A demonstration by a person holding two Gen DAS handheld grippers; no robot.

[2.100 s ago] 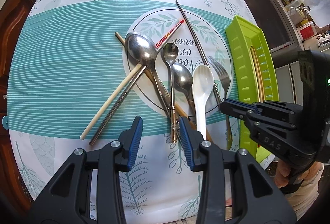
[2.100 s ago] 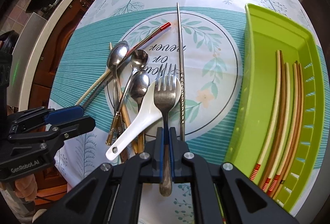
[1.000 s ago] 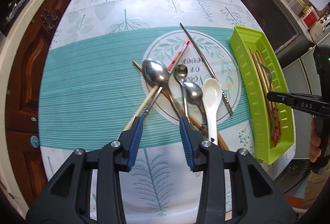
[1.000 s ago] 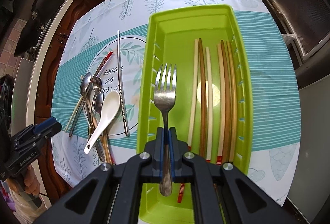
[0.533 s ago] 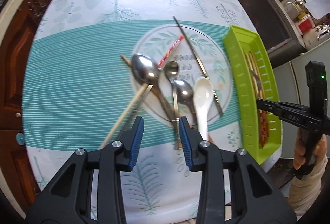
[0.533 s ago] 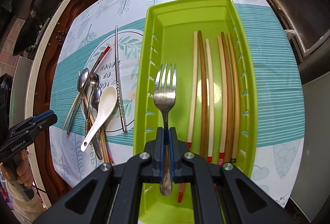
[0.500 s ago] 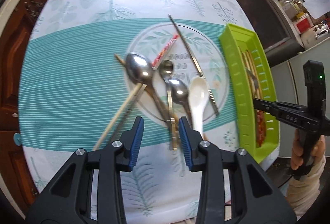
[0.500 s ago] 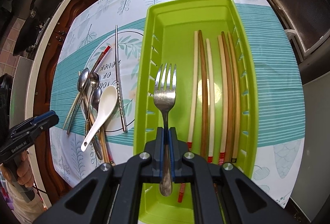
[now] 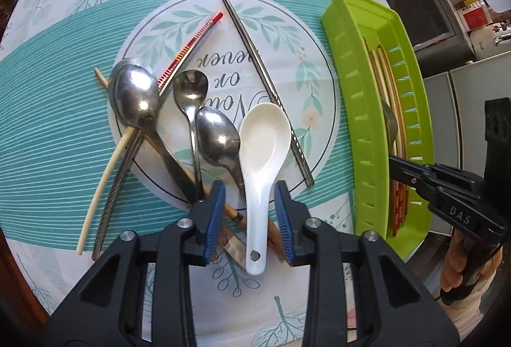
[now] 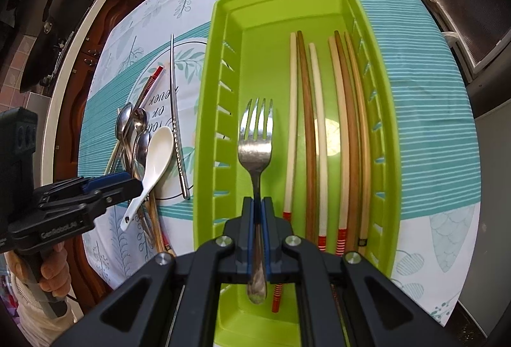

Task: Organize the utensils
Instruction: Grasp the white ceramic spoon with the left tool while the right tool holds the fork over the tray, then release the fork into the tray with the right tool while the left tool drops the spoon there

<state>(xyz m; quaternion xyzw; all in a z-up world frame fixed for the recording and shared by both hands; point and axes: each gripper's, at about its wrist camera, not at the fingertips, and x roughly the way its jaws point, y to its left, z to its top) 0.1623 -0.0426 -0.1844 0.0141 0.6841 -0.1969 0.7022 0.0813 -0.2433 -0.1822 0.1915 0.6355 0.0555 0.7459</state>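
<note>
Meanwhile the right gripper (image 10: 257, 219) is clamping its jaws on the fork (image 10: 255, 139) over the green tray (image 10: 217, 98), chopsticks (image 10: 319, 123) already inside; the left gripper (image 9: 249, 213) is hovering, jaws spread, around the white spoon (image 9: 260, 155) at 6 o'clock, spoons waiting.

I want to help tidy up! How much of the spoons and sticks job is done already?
Partly done. Several chopsticks already lie in the green tray. The right gripper holds the fork over the tray, not yet let go. The left gripper is open around the white spoon. Three metal spoons and loose chopsticks wait on the tablecloth.
</note>
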